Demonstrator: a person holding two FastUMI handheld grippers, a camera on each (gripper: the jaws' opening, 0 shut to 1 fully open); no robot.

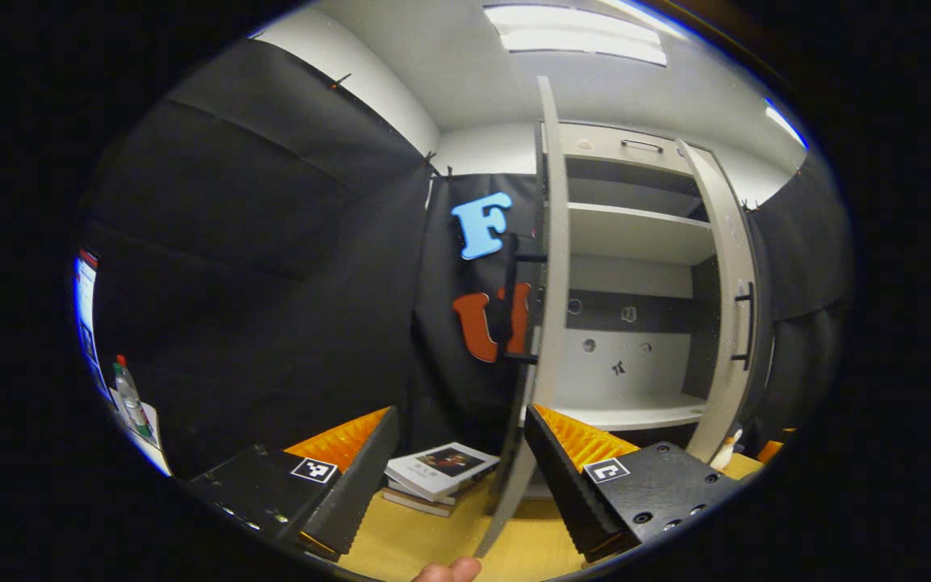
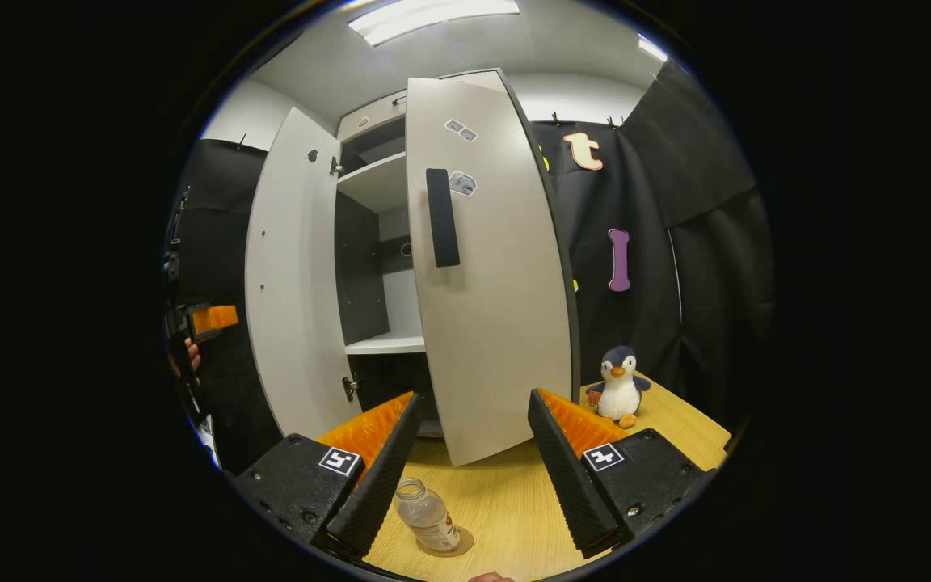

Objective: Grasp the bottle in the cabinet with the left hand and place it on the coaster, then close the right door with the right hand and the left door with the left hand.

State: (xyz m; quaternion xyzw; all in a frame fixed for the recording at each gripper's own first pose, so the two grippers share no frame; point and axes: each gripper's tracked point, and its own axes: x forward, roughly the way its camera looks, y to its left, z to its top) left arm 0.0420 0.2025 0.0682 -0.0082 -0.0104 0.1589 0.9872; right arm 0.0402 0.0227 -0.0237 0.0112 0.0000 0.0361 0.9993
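The clear bottle (image 2: 425, 513), cap off, stands upright on the round coaster (image 2: 445, 543) on the wooden table, just ahead of my right gripper's left finger. My right gripper (image 2: 474, 396) is open and empty, facing the outer face of the cabinet's right door (image 2: 490, 275), which is partly open, and its black handle (image 2: 443, 217). The left door (image 2: 292, 283) stands wide open. My left gripper (image 1: 463, 411) is open and empty, with the left door (image 1: 550, 283) edge-on just ahead between its fingers. Its handle (image 1: 526, 307) sits on the left side. The right door (image 1: 728, 307) hangs beyond.
A stack of books (image 1: 441, 469) lies on the table by the left door's foot. A penguin plush (image 2: 619, 384) stands right of the right door. The cabinet shelves (image 1: 635, 234) are bare. Another bottle (image 1: 130, 396) stands far left. A hand holds the left gripper (image 2: 207, 319).
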